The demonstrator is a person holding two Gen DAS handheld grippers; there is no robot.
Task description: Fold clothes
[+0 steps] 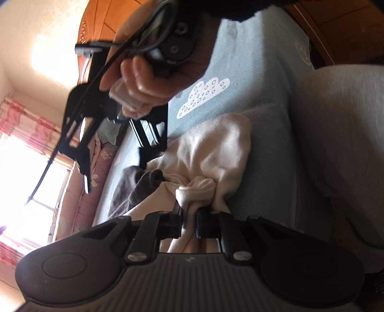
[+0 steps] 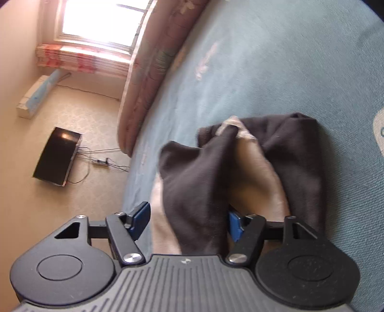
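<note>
- While the left gripper (image 1: 189, 217) sits clamped on a bunched wad of the cream garment (image 1: 211, 153), its jaws drawn almost together with cloth squeezed between them, the grip looks secure enough to lift, though a bunched pinch will not give a clean edge.
- Nearest the right wrist camera, the right gripper (image 2: 187, 222) stands with its jaws apart; a dark fold of the dark garment (image 2: 196, 182) hangs between the blue pads (image 2: 141, 219), which do not appear to press on it.
- To do this step well, I would judge the right jaws should close on a single layer near a hem or corner, not on the thick middle fold, so both grips can spread the cloth flat.
- Both garments lie tangled together on the blue bedsheet (image 2: 276, 60), the dark one draped over the cream one, so separating them before any fold seems wise.
- Seen from the left wrist view, the person's right hand (image 1: 156, 79) wraps the handle of its tool, which angles down toward the clothes.
- Farther off, a floral quilt (image 2: 156, 60) edges the bed, a black box (image 2: 56, 156) with cables sits on the floor, and a bright window (image 2: 100, 21) lies beyond.
</note>
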